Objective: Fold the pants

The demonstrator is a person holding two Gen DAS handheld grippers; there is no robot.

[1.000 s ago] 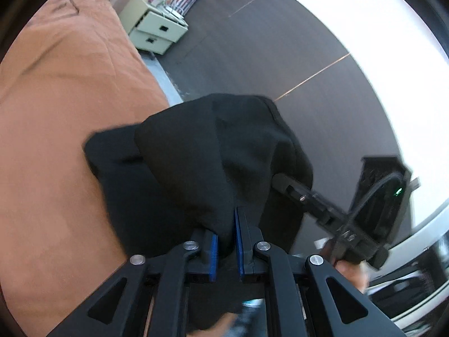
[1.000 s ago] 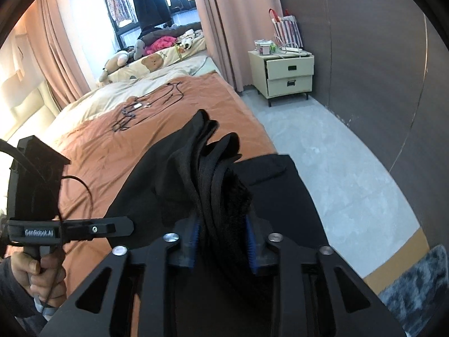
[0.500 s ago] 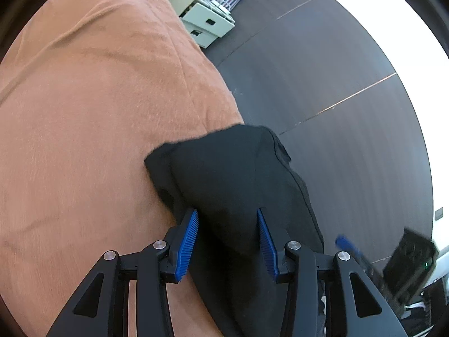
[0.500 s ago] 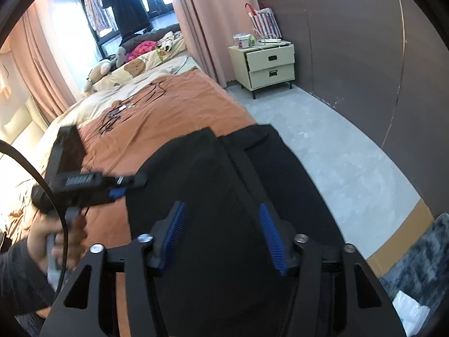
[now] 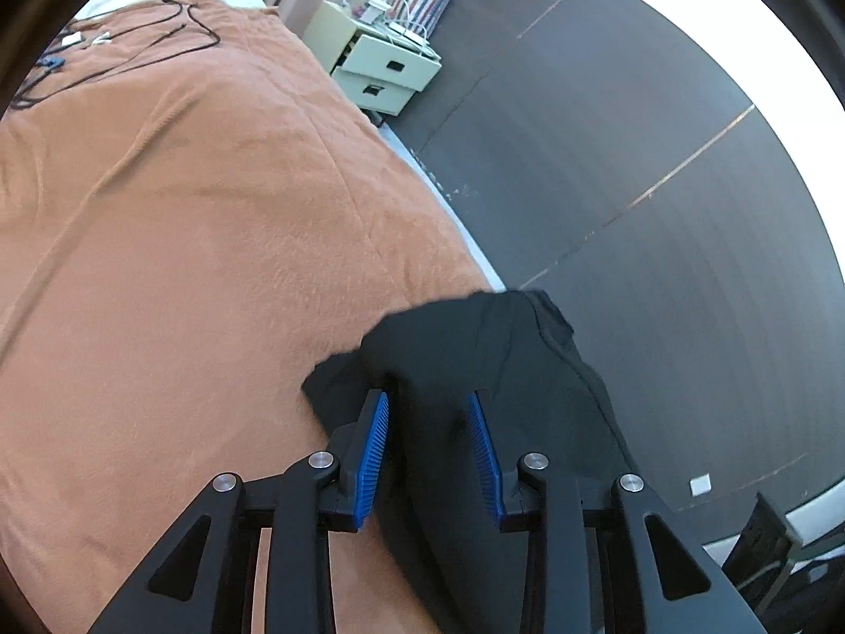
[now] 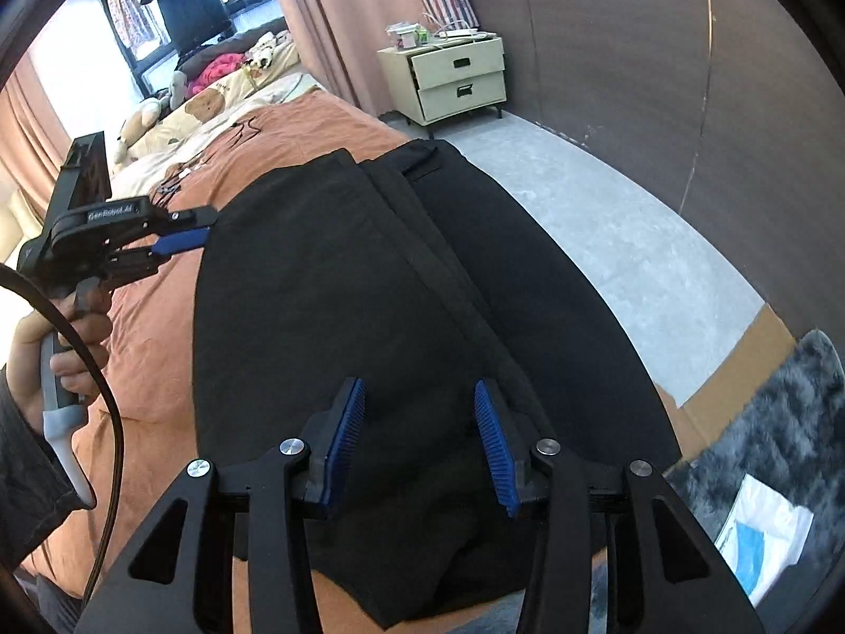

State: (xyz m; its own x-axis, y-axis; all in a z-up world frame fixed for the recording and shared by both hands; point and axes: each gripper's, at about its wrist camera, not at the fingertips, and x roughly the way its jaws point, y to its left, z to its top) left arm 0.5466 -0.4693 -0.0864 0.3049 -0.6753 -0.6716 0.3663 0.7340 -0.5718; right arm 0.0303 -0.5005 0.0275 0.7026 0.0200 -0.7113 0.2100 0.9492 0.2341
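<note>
Nearest, the right gripper (image 6: 417,438) hangs over the folded black pants (image 6: 369,274), jaws parted, blue pads clear of the cloth, gripping nothing; the pants lie at the right edge of the orange bedspread (image 5: 185,222), draping towards the floor; at their left edge the left gripper (image 5: 428,438), jaws closing, straddles a ridge of cloth without pinching it; farther off stands a cream nightstand (image 6: 454,82).

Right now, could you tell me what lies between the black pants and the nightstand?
Only bare orange blanket and some floor separate pants from nightstand, clearest in the right wrist view.
</note>
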